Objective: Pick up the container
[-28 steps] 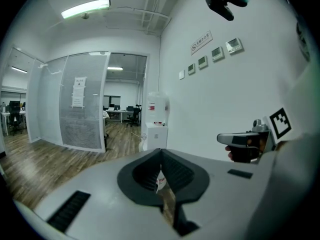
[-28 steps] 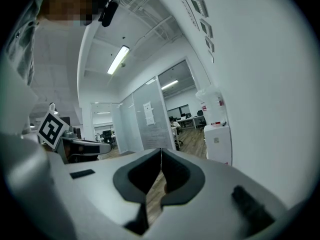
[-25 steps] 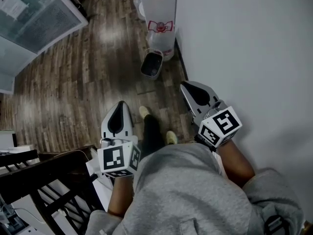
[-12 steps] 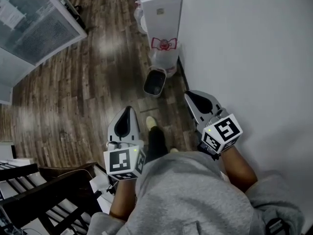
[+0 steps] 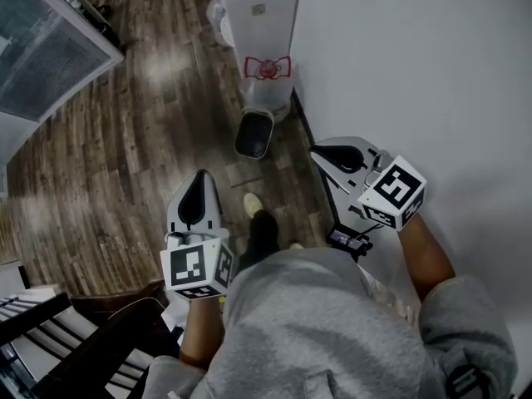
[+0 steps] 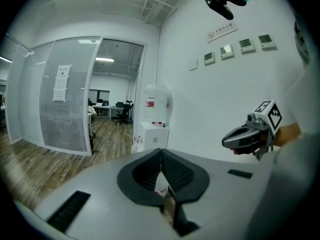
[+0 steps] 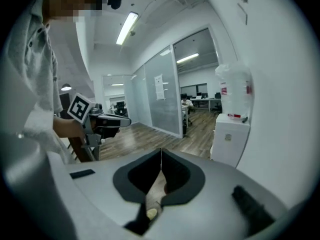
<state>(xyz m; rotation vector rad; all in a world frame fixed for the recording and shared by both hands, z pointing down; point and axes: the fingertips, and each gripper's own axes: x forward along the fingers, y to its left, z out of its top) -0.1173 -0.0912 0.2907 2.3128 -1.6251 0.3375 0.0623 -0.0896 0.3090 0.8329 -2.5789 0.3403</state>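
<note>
Corner of an office, seen steeply from above over a grey sweatshirt: dark wood-plank floor on the left, plain white wall on the right.

Small dark container, open at the top, upright on the floor just beside the foot of a white water dispenser. Inside of the container too dark to tell any contents. Well apart from both claws, ahead of them and roughly between the two. Pale shoe on the floor between the container and the sweatshirt.

On top of the dispenser, a large translucent bottle with a red label, plain in both gripper views; fill level not readable. Red-and-white marking on the dispenser's lower front.

Lower down, left gripper held over the floor, pointing forward, claw pressed together with nothing between the pads. Across from it, right gripper close to the wall, turned toward the left, claw likewise closed tight and empty. At the rear of the left one, a white cube with black square markers; a matching one on the right.

At upper left, a glass partition with frosted stripes. At lower left, the dark frame of a chair.
</note>
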